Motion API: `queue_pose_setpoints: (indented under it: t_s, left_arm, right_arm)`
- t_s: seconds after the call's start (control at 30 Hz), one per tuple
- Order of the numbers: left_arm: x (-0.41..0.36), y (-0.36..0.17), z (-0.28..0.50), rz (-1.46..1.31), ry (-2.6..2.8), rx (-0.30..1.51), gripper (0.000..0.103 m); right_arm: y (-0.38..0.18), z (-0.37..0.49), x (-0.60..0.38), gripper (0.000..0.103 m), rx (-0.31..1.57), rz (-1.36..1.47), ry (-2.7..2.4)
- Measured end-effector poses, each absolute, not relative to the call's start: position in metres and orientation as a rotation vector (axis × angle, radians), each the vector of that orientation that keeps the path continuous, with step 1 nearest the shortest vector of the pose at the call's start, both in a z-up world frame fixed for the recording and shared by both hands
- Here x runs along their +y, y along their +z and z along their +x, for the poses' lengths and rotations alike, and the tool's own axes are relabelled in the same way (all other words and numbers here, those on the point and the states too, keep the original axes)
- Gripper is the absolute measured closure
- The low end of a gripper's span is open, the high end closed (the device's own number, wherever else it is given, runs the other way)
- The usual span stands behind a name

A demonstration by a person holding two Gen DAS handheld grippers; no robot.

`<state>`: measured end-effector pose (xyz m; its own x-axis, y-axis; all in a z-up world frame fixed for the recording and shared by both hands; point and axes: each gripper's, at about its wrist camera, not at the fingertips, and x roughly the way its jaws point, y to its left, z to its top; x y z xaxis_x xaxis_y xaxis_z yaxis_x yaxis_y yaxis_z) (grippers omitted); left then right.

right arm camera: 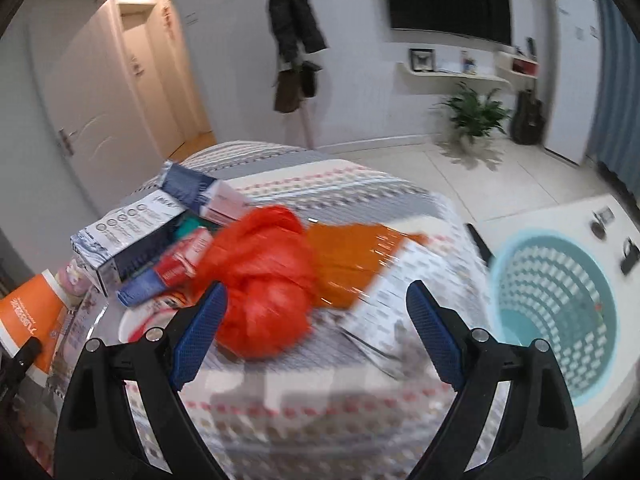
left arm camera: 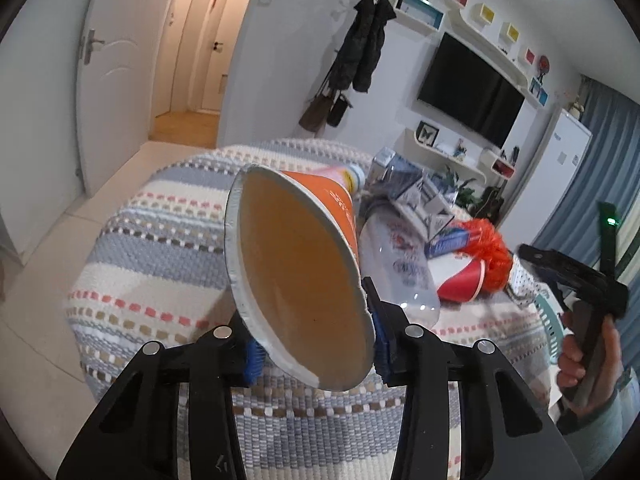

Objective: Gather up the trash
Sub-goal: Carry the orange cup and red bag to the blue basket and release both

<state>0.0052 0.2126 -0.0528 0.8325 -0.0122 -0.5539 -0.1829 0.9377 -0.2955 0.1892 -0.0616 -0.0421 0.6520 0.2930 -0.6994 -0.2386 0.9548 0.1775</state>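
Observation:
My left gripper [left arm camera: 316,354] is shut on the rim of an orange paper cup [left arm camera: 296,276], held tilted above the striped cloth with its open mouth toward the camera. The cup also shows at the left edge of the right wrist view [right arm camera: 28,312]. My right gripper [right arm camera: 316,336] is open and empty, just short of a crumpled red plastic bag [right arm camera: 264,280]. Behind the bag lie an orange wrapper [right arm camera: 352,260], several cartons [right arm camera: 132,232] and a clear plastic bottle [left arm camera: 400,264]. The right gripper's body shows at the right of the left wrist view [left arm camera: 576,276].
A striped woven cloth covers the table [left arm camera: 160,248]. A teal perforated waste basket [right arm camera: 556,312] stands on the floor to the right of the table. A red cup [left arm camera: 464,284] lies by the bag. Beyond are a door, a coat rack, a TV and a potted plant [right arm camera: 476,116].

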Motion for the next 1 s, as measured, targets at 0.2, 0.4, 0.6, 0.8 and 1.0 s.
queue_pose_setpoints:
  t_s: [0.2, 0.4, 0.6, 0.8, 1.0]
  left_arm:
    - [0.208, -0.033, 0.001, -0.330, 0.076, 0.530, 0.063]
    - [0.187, -0.016, 0.010, -0.287, 0.039, 0.504, 0.063]
    - [0.155, 0.002, 0.029, -0.229, -0.017, 0.484, 0.063]
    - [0.112, 0.023, 0.049, -0.167, -0.084, 0.458, 0.063]
    - [0.054, 0.034, 0.079, -0.118, -0.177, 0.454, 0.063]
  right_arm:
    - [-0.060, 0.216, -0.030, 0.017, 0.886, 0.047, 0.349]
    - [-0.073, 0.220, -0.023, 0.061, 0.933, 0.065, 0.417]
    - [-0.044, 0.202, -0.037, 0.070, 0.827, 0.064, 0.432]
    - [-0.003, 0.192, -0.080, 0.070, 0.713, 0.115, 0.401]
    - [0.023, 0.188, -0.149, 0.070, 0.622, 0.170, 0.292]
